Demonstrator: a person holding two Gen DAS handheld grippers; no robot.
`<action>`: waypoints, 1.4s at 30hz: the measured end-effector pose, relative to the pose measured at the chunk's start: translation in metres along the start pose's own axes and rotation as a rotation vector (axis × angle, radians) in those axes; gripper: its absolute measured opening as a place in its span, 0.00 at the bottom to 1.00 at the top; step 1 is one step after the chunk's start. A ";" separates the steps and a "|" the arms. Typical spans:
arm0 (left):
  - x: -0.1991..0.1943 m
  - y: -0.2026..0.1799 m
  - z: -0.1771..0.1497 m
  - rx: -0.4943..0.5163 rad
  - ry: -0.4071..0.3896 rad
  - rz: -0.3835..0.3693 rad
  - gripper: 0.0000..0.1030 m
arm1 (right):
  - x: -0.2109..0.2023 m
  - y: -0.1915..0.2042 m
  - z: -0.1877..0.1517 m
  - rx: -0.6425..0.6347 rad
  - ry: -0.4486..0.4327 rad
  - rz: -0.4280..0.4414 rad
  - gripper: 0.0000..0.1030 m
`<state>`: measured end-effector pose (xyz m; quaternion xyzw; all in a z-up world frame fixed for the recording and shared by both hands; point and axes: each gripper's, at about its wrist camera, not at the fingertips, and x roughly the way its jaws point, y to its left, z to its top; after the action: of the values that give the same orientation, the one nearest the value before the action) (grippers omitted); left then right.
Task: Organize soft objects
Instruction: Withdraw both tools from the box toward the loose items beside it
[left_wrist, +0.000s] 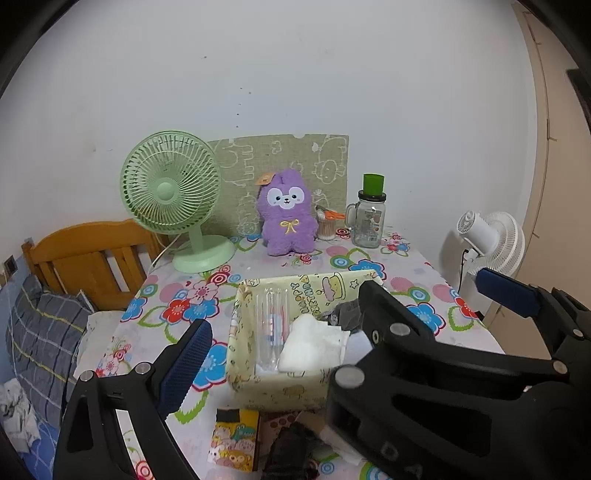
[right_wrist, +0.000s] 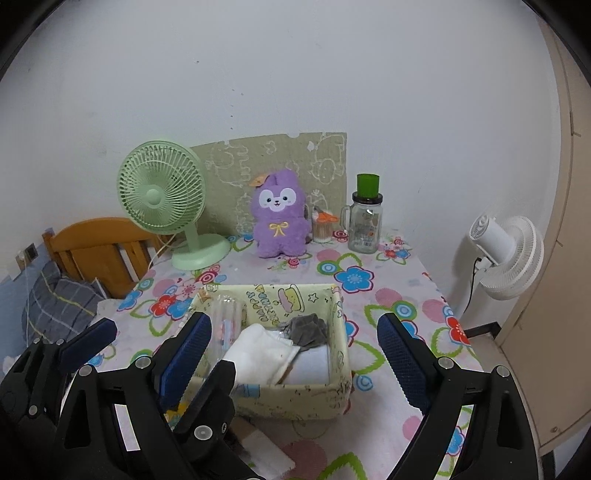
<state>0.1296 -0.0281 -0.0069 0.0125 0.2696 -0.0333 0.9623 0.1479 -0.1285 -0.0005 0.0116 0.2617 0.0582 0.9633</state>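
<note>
sitting upright beyond the yellow storage box (right_wrist: 295, 391), the purple plush toy (right_wrist: 279, 216) lies straight ahead of both empty, wide-apart tongs, right tongs (right_wrist: 295, 354) and left tongs (left_wrist: 343, 306) about equally near.

Purple plush (left_wrist: 287, 214), mint-green fan (left_wrist: 170, 182), flower-patterned tablecloth (left_wrist: 192, 299), pale-yellow cartoon-print box (right_wrist: 295, 397).
</note>
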 end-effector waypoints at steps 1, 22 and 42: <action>-0.003 0.001 -0.002 -0.005 -0.001 0.001 0.94 | -0.003 0.001 -0.001 -0.002 -0.004 0.001 0.95; -0.043 0.007 -0.044 0.010 -0.017 -0.007 0.96 | -0.048 0.016 -0.045 -0.032 -0.027 0.035 0.95; -0.023 0.019 -0.091 0.025 0.064 -0.009 0.97 | -0.027 0.028 -0.092 -0.048 0.025 0.082 0.95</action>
<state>0.0645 -0.0037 -0.0729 0.0245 0.2997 -0.0406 0.9528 0.0753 -0.1047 -0.0651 -0.0014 0.2714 0.1041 0.9568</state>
